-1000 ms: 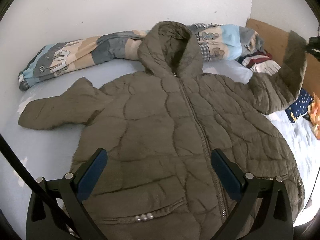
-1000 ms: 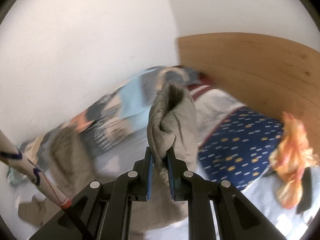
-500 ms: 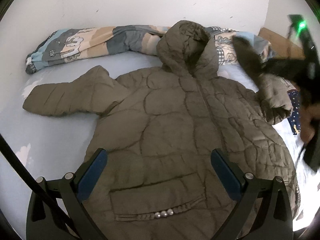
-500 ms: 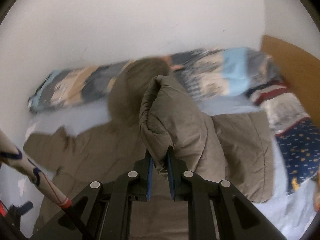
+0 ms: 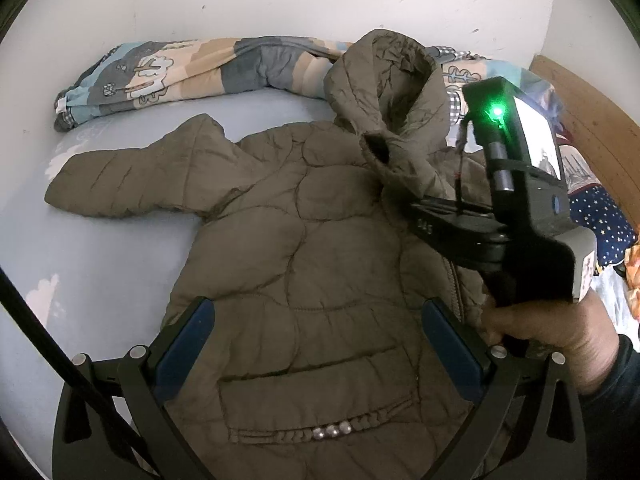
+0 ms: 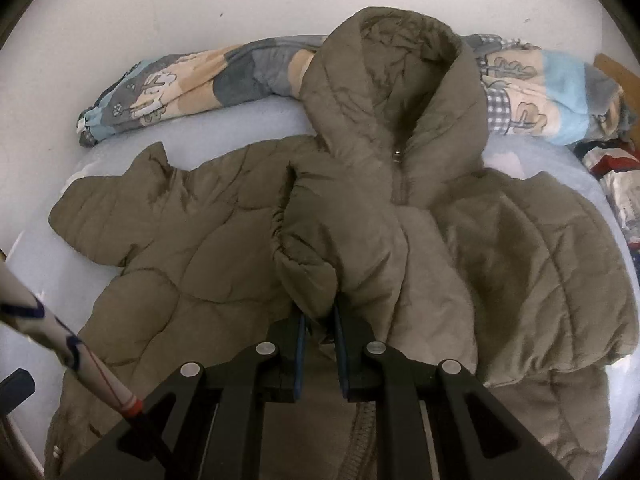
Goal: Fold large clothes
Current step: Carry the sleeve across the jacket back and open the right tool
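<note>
An olive jacket (image 5: 304,264) is spread on the bed — its sleeve cuff (image 6: 308,280) clamped by the right gripper (image 6: 319,332) at 6 o'clock; left gripper (image 5: 320,344) held wide apart.

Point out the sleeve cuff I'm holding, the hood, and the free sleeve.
sleeve cuff (image 6: 308,280), right wrist view, gathered end above the fingers.
hood (image 6: 400,64), right wrist view, inner lining.
free sleeve (image 5: 132,176), left wrist view, mid-length, flat on sheet.

You are gripping a matt, quilted olive cloth jacket (image 6: 224,240), lying on a smooth pale-blue sheet (image 5: 100,264), soft printed fabric blanket (image 5: 192,68) resting behind, smooth grained wood headboard (image 5: 592,120) showing.
</note>
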The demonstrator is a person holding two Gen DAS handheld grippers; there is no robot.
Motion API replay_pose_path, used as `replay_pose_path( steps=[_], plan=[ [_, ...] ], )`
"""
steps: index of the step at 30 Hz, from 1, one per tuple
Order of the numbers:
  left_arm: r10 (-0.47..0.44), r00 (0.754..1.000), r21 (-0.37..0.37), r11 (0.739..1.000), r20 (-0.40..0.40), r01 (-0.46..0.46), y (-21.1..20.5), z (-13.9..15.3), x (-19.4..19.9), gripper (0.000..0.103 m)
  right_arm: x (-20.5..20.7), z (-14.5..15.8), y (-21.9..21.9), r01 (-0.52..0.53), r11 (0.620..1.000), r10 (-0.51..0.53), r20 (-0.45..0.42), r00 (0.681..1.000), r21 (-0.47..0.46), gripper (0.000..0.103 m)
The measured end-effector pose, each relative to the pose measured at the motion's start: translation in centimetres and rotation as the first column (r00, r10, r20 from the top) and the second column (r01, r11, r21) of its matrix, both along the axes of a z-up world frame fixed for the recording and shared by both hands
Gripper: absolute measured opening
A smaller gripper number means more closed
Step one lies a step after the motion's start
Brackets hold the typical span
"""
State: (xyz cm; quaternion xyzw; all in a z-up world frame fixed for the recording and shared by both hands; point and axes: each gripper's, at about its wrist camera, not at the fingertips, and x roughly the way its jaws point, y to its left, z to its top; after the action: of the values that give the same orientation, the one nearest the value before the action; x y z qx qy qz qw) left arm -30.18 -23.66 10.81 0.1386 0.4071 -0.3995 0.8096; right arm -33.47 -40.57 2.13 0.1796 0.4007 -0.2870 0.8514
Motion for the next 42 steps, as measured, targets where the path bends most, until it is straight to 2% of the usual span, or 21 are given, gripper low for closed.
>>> replay_pose_path(
  steps=[8, 10, 11, 12, 13, 14, 15, 19, 22, 24, 25, 27, 29, 31, 32, 34, 35, 36, 37, 39, 42],
  plan=[
    [0.011, 1.0, 0.002, 1.0, 0.006, -0.011, 0.0, -0.2, 0.3, 0.103, 2.3, -0.3, 0.9, -0.028, 0.999, 0.028, 0.015, 0.999, 0.02, 0.014],
    [0.015, 1.0, 0.004, 1.0, -0.003, -0.015, 0.0, -0.3, 0.5, 0.103, 3.1, -1.0, 1.0, -0.046, 0.998, 0.047, -0.004, 0.999, 0.044, 0.017],
    [0.016, 1.0, 0.003, 1.0, -0.004, -0.016, 0.0, -0.3, 0.6, 0.103, 3.3, -1.3, 1.0, -0.058, 0.996, 0.059, -0.011, 0.998, 0.075, 0.022],
    [0.017, 1.0, 0.003, 1.0, -0.004, -0.017, -0.1, -0.3, 0.6, 0.103, 3.4, -1.5, 1.0, -0.092, 0.989, 0.092, 0.003, 0.996, 0.114, 0.035],
    [0.017, 1.0, 0.002, 1.0, -0.004, -0.017, -0.2, -0.3, 0.6, 0.103, 3.0, -1.3, 1.1, -0.12, 0.981, 0.115, 0.04, 0.993, 0.152, 0.043],
    [0.018, 1.0, 0.002, 1.0, -0.004, -0.018, -0.2, -0.3, 0.7, 0.103, 2.5, -1.0, 1.1, -0.135, 0.976, 0.125, 0.069, 0.99, 0.169, 0.058],
    [0.02, 1.0, 0.0, 1.0, -0.006, -0.02, -0.2, -0.3, 0.8, 0.103, 1.7, -0.3, 1.2, -0.144, 0.973, 0.127, 0.101, 0.987, 0.18, 0.063],
    [0.028, 0.999, -0.002, 1.0, -0.017, -0.028, -0.4, -0.4, 1.1, 0.103, -2.9, 2.5, 0.1, -0.185, 0.96, 0.133, 0.243, 0.961, 0.208, 0.063],
    [0.032, 0.999, -0.002, 0.999, -0.019, -0.032, -0.7, -0.5, 1.0, 0.103, -7.4, 4.7, -2.8, -0.084, 0.984, 0.036, 0.289, 0.957, 0.156, 0.063],
    [0.032, 0.999, -0.002, 0.999, -0.011, -0.032, -1.0, -0.5, 0.9, 0.103, -9.8, 5.3, -6.2, 0.059, 0.993, -0.084, 0.259, 0.962, 0.104, 0.063],
    [0.033, 0.999, 0.001, 0.999, -0.006, -0.033, -1.2, -0.5, 0.9, 0.103, -11.2, 5.2, -8.3, 0.167, 0.985, -0.174, 0.21, 0.962, 0.048, 0.063],
    [0.033, 0.999, 0.004, 0.999, -0.001, -0.033, -1.4, -0.6, 0.9, 0.103, -12.8, 4.6, -11.2, 0.302, 0.953, -0.296, 0.133, 0.946, -0.023, 0.05],
    [0.035, 0.999, 0.01, 0.999, 0.001, -0.035, -1.7, -0.8, 1.0, 0.103, -14.4, 3.0, -13.8, 0.395, 0.919, -0.392, 0.077, 0.917, -0.018, 0.048],
    [0.039, 0.999, 0.015, 0.999, 0.004, -0.039, -2.0, -0.9, 1.0, 0.103, -15.2, 0.7, -15.4, 0.446, 0.895, -0.447, 0.01, 0.895, 0.023, 0.043],
    [0.04, 0.999, 0.019, 0.999, 0.003, -0.04, -2.1, -1.0, 1.1, 0.103, -15.3, -0.5, -15.7, 0.449, 0.892, -0.449, -0.001, 0.893, 0.06, 0.043],
    [0.038, 0.999, 0.023, 0.999, 0.001, -0.038, -2.4, -1.2, 1.0, 0.103, -14.3, -3.2, -15.9, 0.402, 0.907, -0.398, -0.055, 0.916, 0.124, 0.043],
    [0.036, 0.999, 0.029, 0.999, 0.006, -0.036, -2.5, -1.3, 0.9, 0.103, -13.5, -4.4, -15.7, 0.377, 0.918, -0.367, -0.093, 0.925, 0.121, 0.044],
    [0.031, 0.999, 0.032, 0.999, 0.01, -0.032, -2.6, -1.3, 0.8, 0.103, -12.6, -4.8, -15.2, 0.357, 0.931, -0.347, -0.121, 0.93, 0.078, 0.044],
    [0.026, 1.0, 0.034, 0.999, 0.015, -0.026, -2.7, -1.3, 0.8, 0.103, -11.9, -4.9, -14.8, 0.344, 0.938, -0.335, -0.147, 0.931, 0.041, 0.045],
    [0.024, 0.999, 0.031, 0.999, 0.025, -0.025, -2.6, -1.2, 0.6, 0.103, -11.4, -4.3, -14.3, 0.34, 0.94, -0.33, -0.183, 0.926, 0.025, 0.045],
    [0.026, 0.999, 0.022, 0.999, 0.026, -0.026, -2.2, -0.9, 0.8, 0.103, -11.5, -2.0, -13.3, 0.349, 0.937, -0.347, -0.16, 0.924, -0.02, 0.045]
  ],
)
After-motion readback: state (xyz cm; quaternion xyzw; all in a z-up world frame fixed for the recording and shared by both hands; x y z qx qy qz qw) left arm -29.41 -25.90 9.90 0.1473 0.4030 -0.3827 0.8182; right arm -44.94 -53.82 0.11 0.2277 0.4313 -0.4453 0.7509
